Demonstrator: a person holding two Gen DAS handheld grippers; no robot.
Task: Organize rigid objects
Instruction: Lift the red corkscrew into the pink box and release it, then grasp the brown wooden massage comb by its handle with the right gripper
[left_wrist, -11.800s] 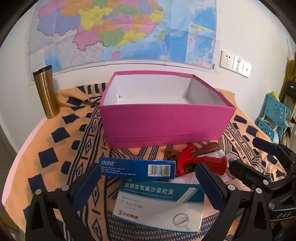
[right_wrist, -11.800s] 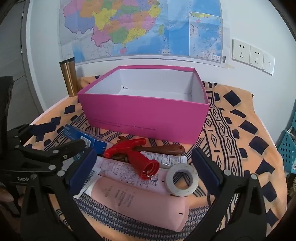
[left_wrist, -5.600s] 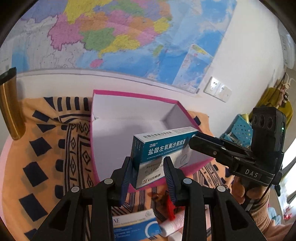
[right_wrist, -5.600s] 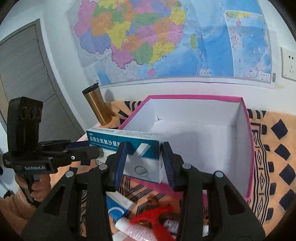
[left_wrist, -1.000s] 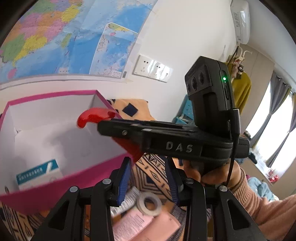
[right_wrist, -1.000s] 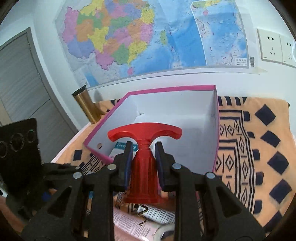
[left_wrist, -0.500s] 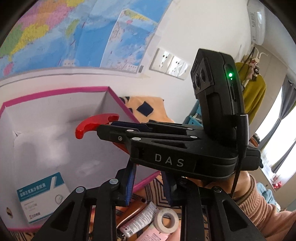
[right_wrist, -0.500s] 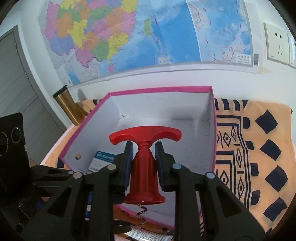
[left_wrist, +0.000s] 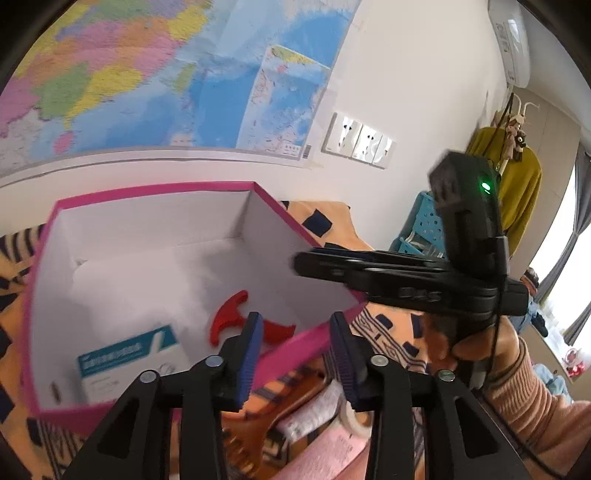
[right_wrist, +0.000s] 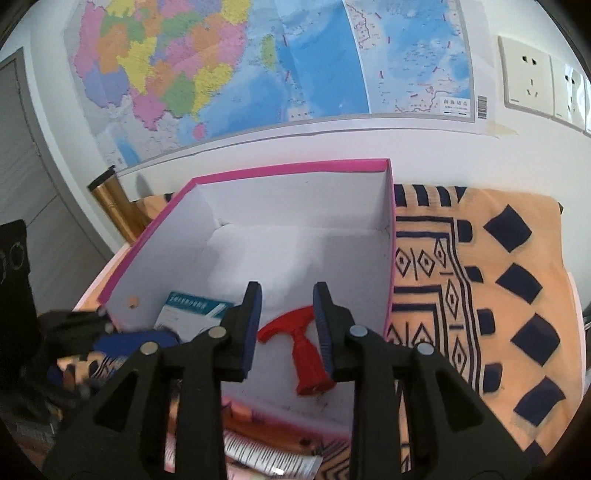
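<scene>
Red corkscrew (right_wrist: 303, 350) dropped from right claw (right_wrist: 286, 328), now lying on pink box (right_wrist: 295, 168) floor beside medicine carton (right_wrist: 195, 308). Right claw parted, empty, above box. Left claw (left_wrist: 295, 354) parted, empty, over box near wall; tape roll (left_wrist: 352, 415) outside box.

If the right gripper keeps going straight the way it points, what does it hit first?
Probably the red corkscrew lying inside the pink box; it sits between the open right gripper's fingers. Depth is unclear.
</scene>
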